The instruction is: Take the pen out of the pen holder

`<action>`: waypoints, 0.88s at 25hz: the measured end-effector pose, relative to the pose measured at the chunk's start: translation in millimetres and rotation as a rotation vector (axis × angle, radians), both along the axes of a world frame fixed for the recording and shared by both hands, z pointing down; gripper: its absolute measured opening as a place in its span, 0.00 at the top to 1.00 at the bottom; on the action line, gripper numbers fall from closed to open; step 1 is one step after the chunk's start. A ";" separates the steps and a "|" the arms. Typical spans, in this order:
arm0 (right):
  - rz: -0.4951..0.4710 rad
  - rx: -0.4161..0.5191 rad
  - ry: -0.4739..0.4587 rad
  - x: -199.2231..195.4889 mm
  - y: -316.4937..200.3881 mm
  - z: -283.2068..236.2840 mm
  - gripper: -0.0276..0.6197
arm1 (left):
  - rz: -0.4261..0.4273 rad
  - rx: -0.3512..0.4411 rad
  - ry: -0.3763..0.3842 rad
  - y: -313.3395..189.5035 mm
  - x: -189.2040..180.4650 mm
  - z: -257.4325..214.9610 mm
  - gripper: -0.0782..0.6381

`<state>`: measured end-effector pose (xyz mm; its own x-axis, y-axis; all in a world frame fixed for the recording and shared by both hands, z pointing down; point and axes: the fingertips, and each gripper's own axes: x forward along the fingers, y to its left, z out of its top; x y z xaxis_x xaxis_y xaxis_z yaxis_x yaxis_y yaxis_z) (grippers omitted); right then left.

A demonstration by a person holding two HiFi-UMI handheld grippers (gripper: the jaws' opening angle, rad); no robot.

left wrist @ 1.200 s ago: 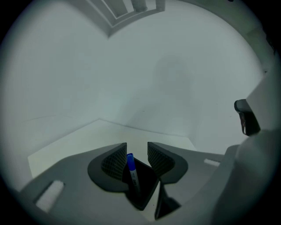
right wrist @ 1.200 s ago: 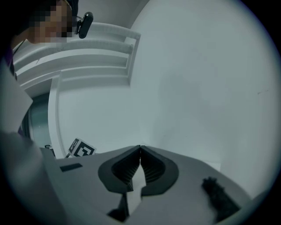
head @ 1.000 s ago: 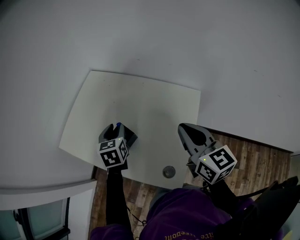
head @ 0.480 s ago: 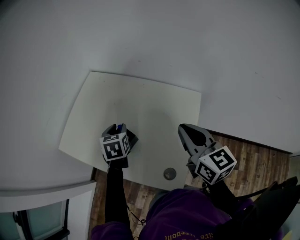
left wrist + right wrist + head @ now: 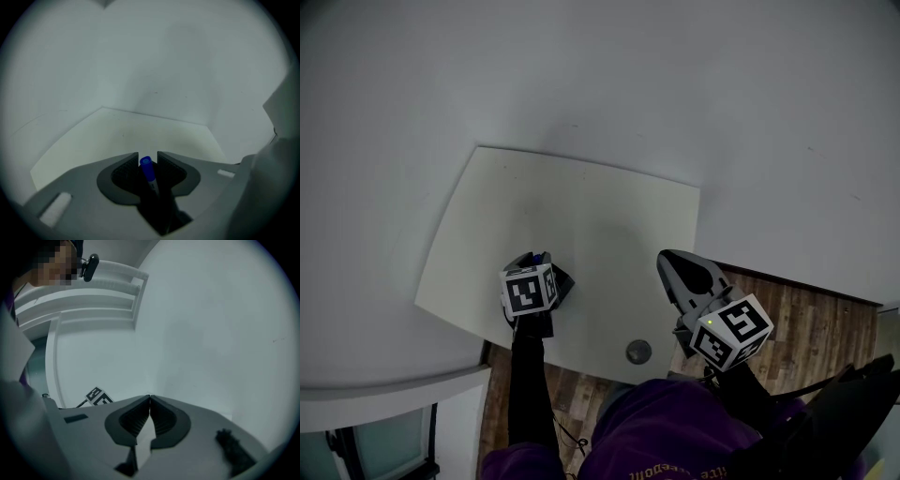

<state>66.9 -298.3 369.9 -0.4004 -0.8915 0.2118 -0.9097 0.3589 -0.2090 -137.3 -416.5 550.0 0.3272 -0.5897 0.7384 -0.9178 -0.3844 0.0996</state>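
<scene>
Since the earlier frame, the left gripper [image 5: 539, 259] has been lowered a little towards the near edge of the pale table [image 5: 581, 197], and its marker cube is now turned more squarely upward; the right gripper is seen unmoved. On the left, the jaws of the left gripper are held apart and are closing. The blue-capped pen [image 5: 147, 169] is seen upright between their tips, not yet pressed by the pads. Its lower part is sunk in the dark pen holder [image 5: 157, 208] at the table's near left. Further right, a small round grey disc [image 5: 638, 352] is set near the table's front edge. The right gripper [image 5: 667, 260] is held over the table's right side, jaws brought together with nothing between them.
</scene>
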 end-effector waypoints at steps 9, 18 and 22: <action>-0.009 0.004 -0.003 -1.7 -3.8 -2.3 0.94 | -0.003 0.009 0.011 0.1 -3.0 -2.5 0.78; -0.009 0.004 -0.009 -2.0 -7.0 0.4 0.94 | -0.019 0.010 0.051 2.4 -6.4 -3.0 0.79; -0.009 0.005 -0.013 -1.7 -7.7 0.4 0.94 | -0.036 0.021 0.061 7.2 -9.8 -7.2 0.80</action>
